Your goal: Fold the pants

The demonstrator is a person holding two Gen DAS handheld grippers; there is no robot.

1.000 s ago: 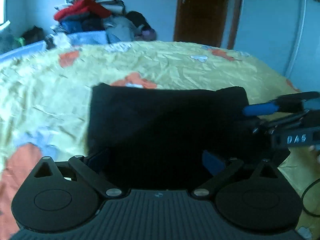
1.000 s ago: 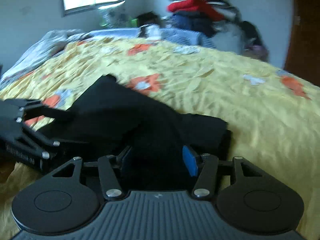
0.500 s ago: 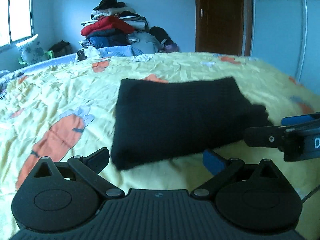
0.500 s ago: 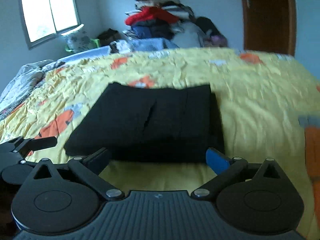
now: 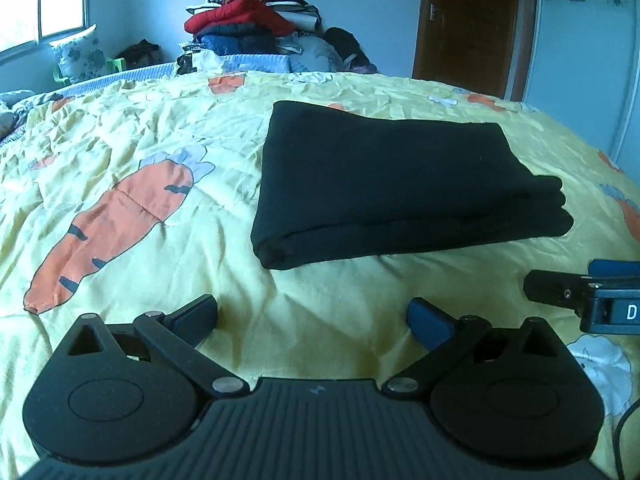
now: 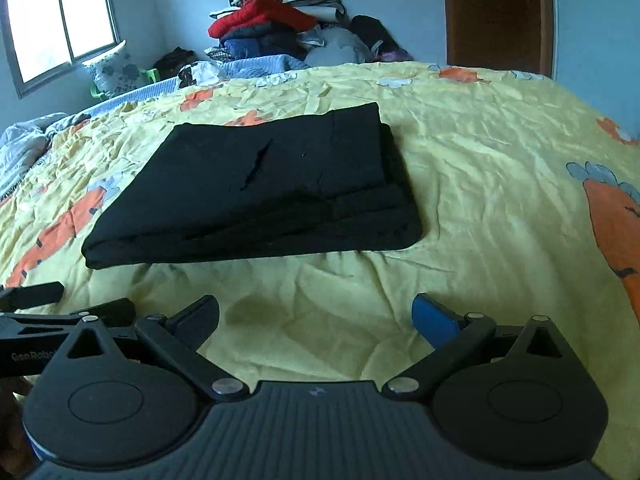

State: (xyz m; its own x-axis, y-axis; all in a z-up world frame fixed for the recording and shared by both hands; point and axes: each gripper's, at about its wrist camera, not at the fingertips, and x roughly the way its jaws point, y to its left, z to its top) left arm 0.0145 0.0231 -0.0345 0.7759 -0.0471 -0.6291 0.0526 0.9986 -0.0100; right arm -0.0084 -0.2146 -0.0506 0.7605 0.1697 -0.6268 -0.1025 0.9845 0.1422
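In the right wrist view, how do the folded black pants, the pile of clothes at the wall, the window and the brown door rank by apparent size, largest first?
1. folded black pants, nearest the camera
2. pile of clothes
3-4. window and brown door: about alike, so I leave them unranked.

Apparent size only.

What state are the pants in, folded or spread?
Folded. The pants lie as a compact black rectangle on the bed, stacked layers showing along the near edge. Both tools are open and clear of them.

a yellow carrot-print bedspread is lying rumpled across the bed. a pile of clothes is sitting beyond it, between a window and a brown door.
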